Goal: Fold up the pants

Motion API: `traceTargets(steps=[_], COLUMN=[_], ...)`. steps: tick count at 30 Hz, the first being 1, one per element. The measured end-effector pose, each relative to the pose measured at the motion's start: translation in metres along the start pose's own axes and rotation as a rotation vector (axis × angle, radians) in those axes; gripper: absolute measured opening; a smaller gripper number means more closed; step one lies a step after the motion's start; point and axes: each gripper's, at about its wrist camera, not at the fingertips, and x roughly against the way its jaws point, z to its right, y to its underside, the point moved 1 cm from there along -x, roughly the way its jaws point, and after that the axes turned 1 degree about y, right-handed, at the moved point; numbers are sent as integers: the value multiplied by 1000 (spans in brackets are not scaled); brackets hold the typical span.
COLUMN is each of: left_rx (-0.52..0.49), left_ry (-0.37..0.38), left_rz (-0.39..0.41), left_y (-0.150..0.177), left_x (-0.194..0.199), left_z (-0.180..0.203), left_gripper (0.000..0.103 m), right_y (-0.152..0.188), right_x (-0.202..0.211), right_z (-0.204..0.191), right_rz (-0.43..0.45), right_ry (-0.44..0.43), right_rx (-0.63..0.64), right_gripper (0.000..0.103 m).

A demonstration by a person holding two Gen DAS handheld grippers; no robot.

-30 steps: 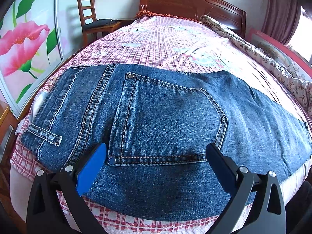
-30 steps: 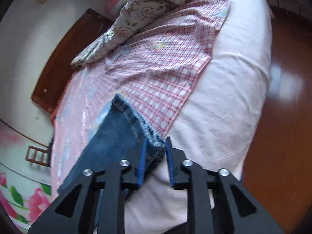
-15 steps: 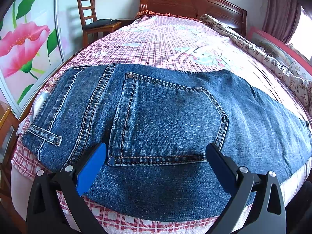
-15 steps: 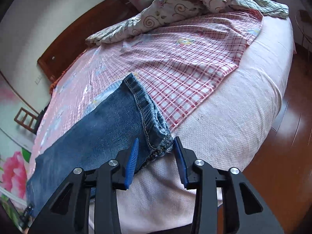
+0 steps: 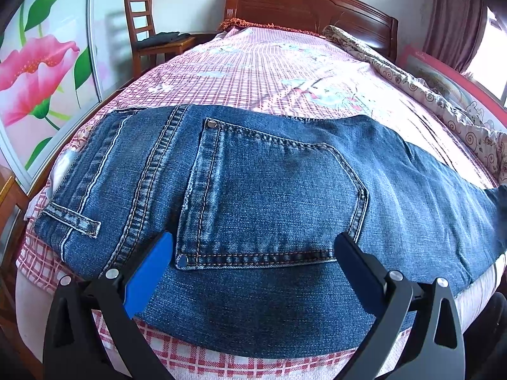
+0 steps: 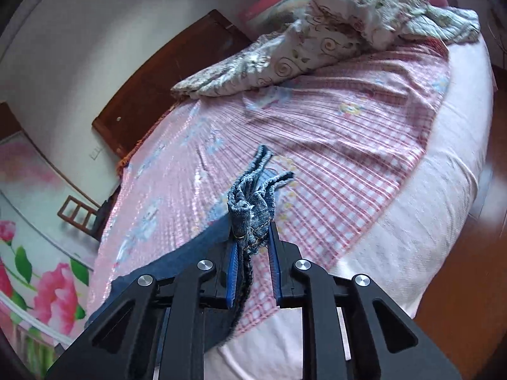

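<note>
On pink bed (image 5: 285,72), faded jeans (image 5: 269,196) flat, hem bunched in right gripper (image 6: 252,247) just closing, left gripper (image 5: 253,253) wide apart.

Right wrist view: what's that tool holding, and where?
The right tool has just been closing on the jeans at the leg hem, bunched and lifted off the bed.

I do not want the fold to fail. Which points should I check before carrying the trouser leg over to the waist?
1. Grip on the hem: ok; the right gripper has just been closing its jaws, denim bunched between them.
2. Lifted clear of the sheet: ok.
3. Both leg layers caught: cannot tell.
4. Waist pinned by the left gripper: not ok; open above the back pocket.
5. The jeans flat at the waist: ok.
</note>
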Motion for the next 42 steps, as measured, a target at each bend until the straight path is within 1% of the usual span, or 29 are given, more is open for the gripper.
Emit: traceTargets(steps=[4,6,8,11,13,15,17,18,19,22,24,26,27,28,29,30,31,32,34,35,36,37,38,39,40,41,42], left_rx=[7,9,9,6,7,11,13,14,15,23,24,27,27,28,28,28,27,28,29,27,24,21,19,18,15,12,11], left_ry=[6,11,17,30,37,44,48,49,51,62,61,61,61,60,59,61,66,74,87,91,91,89,87,83,79,75,72], left_rz=[11,15,19,23,25,28,30,31,32,39,44,49,51,52,51,49,47,44,41,41,41,43,45,48,50,53,53], left_y=[1,1,2,2,3,3,3,2,2,3,4,4,5,5,5,5,4,4,3,3,4,4,4,4,5,5,5], left_x=[1,1,2,3,4,4,4,4,5,6,5,6,6,5,6,6,6,6,7,7,7,7,7,7,6,6,6], left_z=[-1,-2,-4,-5,-7,-8,-9,-9,-9,-12,-11,-11,-11,-11,-11,-11,-12,-13,-15,-15,-15,-14,-14,-13,-12,-12,-11], left_gripper=[101,101,101,101,101,101,101,101,101,101,101,101,101,101,101,101,101,101,101,101,101,101,101,101,101,101,101], right_y=[-3,7,26,69,109,149,193,210,218,210,208,220,231,244,258,260,259,253,233,220,206,194,180,172,166,165,169], right_x=[-7,-17,-31,-58,-79,-99,-120,-127,-129,-124,-106,-92,-95,-103,-109,-100,-95,-88,-73,-69,-69,-71,-76,-81,-87,-95,-103], right_z=[-67,-108,-148,-203,-234,-255,-269,-271,-271,-275,-282,-291,-292,-290,-289,-290,-292,-293,-289,-285,-280,-277,-274,-274,-276,-280,-282], right_rz=[-10,-30,-74,-161,-231,-304,-380,-393,-375,-362,-316,-300,-326,-394,-440,-387,-403,-434,-432,-424,-400,-366,-318,-277,-240,-211,-202], right_ry=[-105,-157,-213,-265,-272,-274,-238,-200,-178,-181,-195,-207,-191,-168,-152,-163,-185,-238,-344,-375,-371,-329,-256,-201,-164,-135,-119], right_rx=[94,165,233,348,449,551,690,739,765,758,819,902,942,992,1031,1049,1044,996,862,796,733,692,684,702,723,750,783], right_gripper=[17,17,17,17,17,16,16,16,17,17,16,17,23,48,50,52,52,52,52,52,52,52,52,54,63,68,70])
